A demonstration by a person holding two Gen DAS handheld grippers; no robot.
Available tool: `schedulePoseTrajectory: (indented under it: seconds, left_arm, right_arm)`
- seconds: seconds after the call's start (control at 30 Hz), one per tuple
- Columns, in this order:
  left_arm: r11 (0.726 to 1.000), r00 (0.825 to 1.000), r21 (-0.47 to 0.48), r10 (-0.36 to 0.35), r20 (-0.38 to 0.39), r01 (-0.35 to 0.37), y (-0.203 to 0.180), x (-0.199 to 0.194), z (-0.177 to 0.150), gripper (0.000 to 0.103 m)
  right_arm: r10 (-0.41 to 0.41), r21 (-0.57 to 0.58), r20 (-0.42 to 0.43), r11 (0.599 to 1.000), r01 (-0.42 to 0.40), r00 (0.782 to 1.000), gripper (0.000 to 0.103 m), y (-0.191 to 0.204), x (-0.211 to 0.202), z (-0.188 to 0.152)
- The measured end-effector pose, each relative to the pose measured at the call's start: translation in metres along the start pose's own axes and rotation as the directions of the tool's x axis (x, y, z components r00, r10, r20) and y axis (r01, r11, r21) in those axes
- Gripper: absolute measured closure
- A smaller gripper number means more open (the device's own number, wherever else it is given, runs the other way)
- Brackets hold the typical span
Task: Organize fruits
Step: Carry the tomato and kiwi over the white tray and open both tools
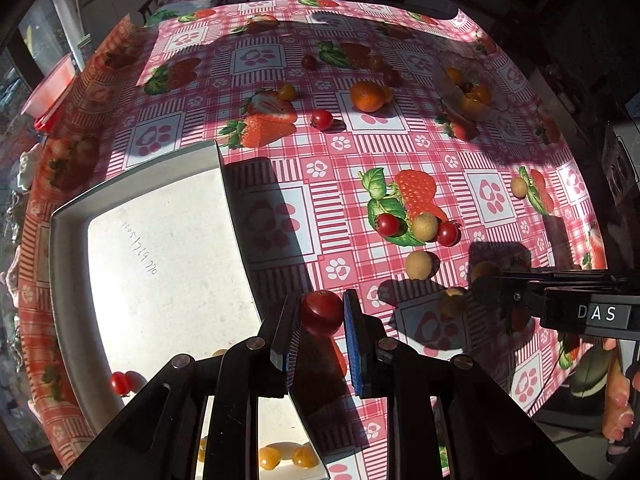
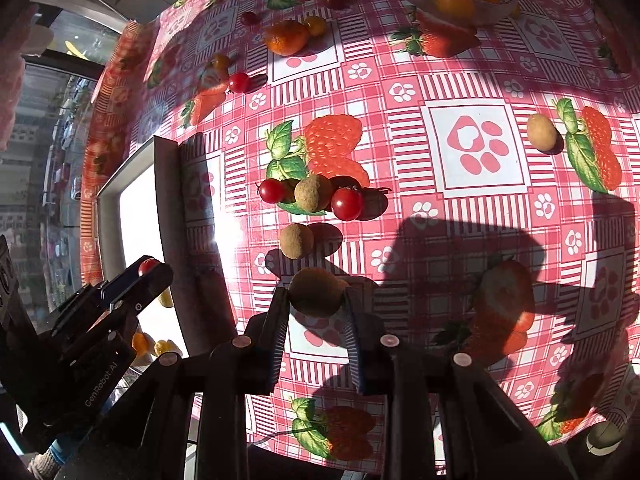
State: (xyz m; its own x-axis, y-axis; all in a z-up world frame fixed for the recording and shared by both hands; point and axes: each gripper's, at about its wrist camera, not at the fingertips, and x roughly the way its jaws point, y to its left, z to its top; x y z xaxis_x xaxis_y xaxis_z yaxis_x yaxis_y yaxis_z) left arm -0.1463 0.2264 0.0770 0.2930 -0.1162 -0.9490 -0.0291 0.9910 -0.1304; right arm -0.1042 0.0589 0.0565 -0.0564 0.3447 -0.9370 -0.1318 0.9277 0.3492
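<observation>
Left gripper [image 1: 322, 314] fingers clamp a red cherry tomato [image 1: 322, 313] beside the white tray [image 1: 168, 248], likely bound for it. Right gripper [image 2: 316, 300] fingers pinch a tan longan [image 2: 316, 292] above the counter [image 2: 472, 80]. Remaining fruit lies scattered, unsorted.

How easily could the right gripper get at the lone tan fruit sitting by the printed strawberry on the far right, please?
Probably not right away: the right gripper is shut on a tan fruit. The path to the lone tan fruit looks free, only bare tablecloth between, but the jaws must empty first.
</observation>
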Motion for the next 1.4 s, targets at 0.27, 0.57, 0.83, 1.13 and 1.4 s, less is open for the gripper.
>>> schedulePoseTrajectory:
  seconds: [0.27, 0.57, 0.83, 1.13, 1.4]
  left_arm:
    - [0.995, 0.999, -0.089, 0.038, 0.029, -0.036, 0.043, -0.016, -0.015, 0.081]
    - [0.975, 0.993, -0.191, 0.12, 0.004, -0.117, 0.107, -0.015, -0.04, 0.081]
    - [0.963, 0.985, -0.207, 0.167, -0.036, -0.171, 0.139, 0.01, -0.04, 0.081]
    - [0.964, 0.983, -0.198, 0.167, -0.075, -0.179, 0.149, 0.028, -0.043, 0.081]
    - [0.967, 0.979, -0.168, 0.178, -0.095, -0.192, 0.145, 0.034, -0.046, 0.08]
  right_arm:
    - [-0.011, -0.129, -0.009, 0.992, 0.01, 1.0, 0.074, 0.057, 0.007, 0.004]
    - [0.001, -0.285, -0.045, 0.958, -0.013, 0.999, 0.074, 0.14, 0.035, 0.007]
    - [-0.037, -0.388, -0.086, 0.922, 0.001, 0.996, 0.074, 0.194, 0.078, 0.012]
    - [-0.131, -0.441, -0.09, 0.894, 0.078, 0.987, 0.074, 0.207, 0.114, 0.016]
    - [-0.162, -0.455, -0.103, 0.885, 0.098, 0.981, 0.073, 0.205, 0.126, 0.015]
